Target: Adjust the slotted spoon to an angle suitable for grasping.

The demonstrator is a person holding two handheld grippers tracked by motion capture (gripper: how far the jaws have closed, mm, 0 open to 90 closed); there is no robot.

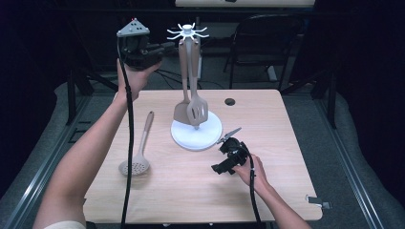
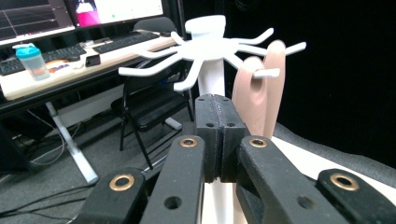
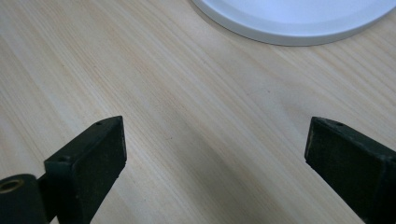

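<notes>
- Bare forearms reaching in from the bottom of the high view, one black gripper in each hand.
- Right gripper low over the near right part of the surface, tipped on its side; in the right gripper view, jaws spread wide with nothing between them, matte black blocky pads over pale wood grain.
- Left gripper raised high at the far left, level with the top of the rack; grey three-cornered plate on top, black cable hanging down past the arm. In the left gripper view, jaws pressed flat together, holding nothing, brass-coloured rivets on the black linkage.
- White rack: round flat disc base near the middle of the surface, slim upright pole, crown of thin radial hooks at the top.
- Hanging from the hooks, two smooth beige utensils side by side: solid turner at left, slotted turner at right, blades just above the base.
- Beige skimmer spoon lying flat left of the base, well apart from it, round perforated bowl toward the near edge, long handle pointing away.
- Small dark round hole in the light wooden surface near its far edge.
</notes>
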